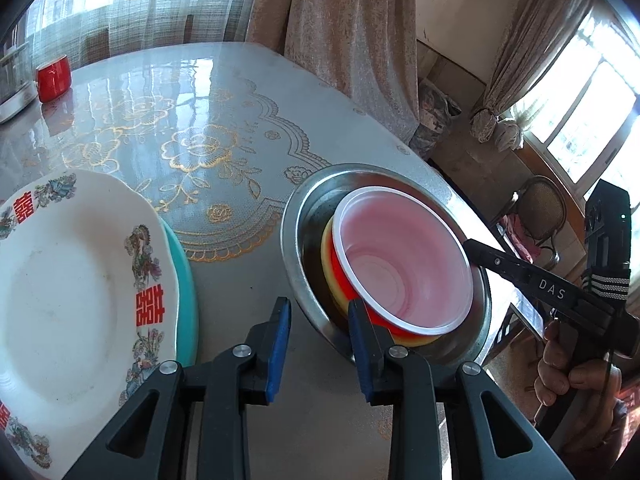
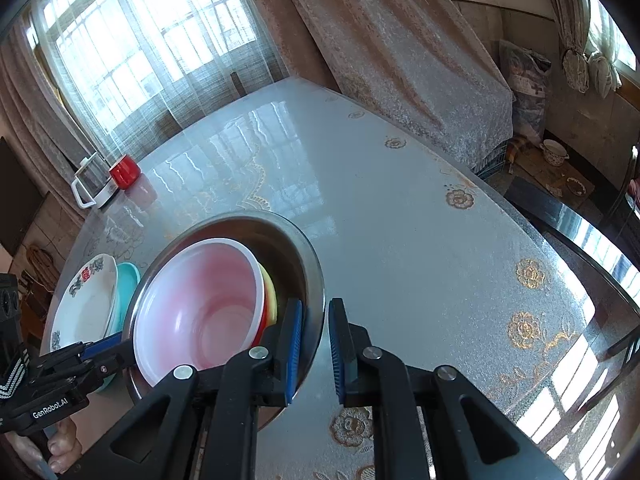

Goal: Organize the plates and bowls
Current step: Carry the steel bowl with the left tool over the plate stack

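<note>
The steel basin (image 1: pixel 298 216) sat on the bench (image 1: pixel 224 128) near its right edge, carrying a nested stack: a yellow bowl (image 1: pixel 330 276) lowest, a red bowl (image 1: pixel 374 316) in it, and a white-rimmed pink bowl (image 1: pixel 404 256) on top, the stack tilted. To the left on the bench, well apart from the basin, a white plate (image 1: pixel 68 276) with red characters and painted figures lay on top of a teal plate (image 1: pixel 186 280).

The left gripper (image 1: pixel 320 316) stood at the basin's near rim. Its fingers (image 1: pixel 280 344) were set narrow; the left one stood outside the rim, the right one at the bowls' near edge. Whether they pressed on anything could not be told.

The right gripper (image 2: pixel 316 320) straddled the basin's rim (image 2: pixel 318 280) on the far side, one finger inside, one outside. Its fingers (image 2: pixel 294 340) were closed onto that rim.

A red cup (image 1: pixel 54 78) stood at the far left of the bench beside a clear container (image 2: pixel 90 182). Curtains (image 2: pixel 392 40) hung behind.
</note>
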The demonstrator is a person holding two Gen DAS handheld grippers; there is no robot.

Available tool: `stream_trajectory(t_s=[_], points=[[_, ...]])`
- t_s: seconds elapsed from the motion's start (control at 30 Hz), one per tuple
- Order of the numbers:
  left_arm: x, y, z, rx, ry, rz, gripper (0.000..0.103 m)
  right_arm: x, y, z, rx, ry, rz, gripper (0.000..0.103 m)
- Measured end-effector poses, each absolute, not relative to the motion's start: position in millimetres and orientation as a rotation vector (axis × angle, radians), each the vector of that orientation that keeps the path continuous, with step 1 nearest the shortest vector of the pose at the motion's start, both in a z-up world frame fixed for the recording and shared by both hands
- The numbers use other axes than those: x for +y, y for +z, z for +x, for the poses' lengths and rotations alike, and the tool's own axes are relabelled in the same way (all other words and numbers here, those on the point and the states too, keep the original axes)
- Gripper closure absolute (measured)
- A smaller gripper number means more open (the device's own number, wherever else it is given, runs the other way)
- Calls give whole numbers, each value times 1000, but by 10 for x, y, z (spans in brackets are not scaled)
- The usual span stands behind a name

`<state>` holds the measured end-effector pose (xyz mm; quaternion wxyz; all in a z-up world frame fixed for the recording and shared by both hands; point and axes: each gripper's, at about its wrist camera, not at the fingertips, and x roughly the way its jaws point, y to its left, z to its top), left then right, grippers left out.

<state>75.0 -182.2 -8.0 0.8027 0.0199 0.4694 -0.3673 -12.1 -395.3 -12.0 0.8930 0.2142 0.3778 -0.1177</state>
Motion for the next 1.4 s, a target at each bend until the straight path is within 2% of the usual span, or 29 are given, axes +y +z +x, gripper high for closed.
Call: stream_trajectory(t_s=[0.2, 0.33, 1.4], points=[[-1873, -94, 817, 1028, -768, 34, 74, -3996, -155, -56, 789, -239, 458, 88], [-1885, -94, 849, 1031, -764, 14, 83, -3986, -186, -1, 791, -242, 448, 88], [-1958, -126, 692, 971, -716, 75, 83, -3924, -293, -77, 780, -224, 488, 90]])
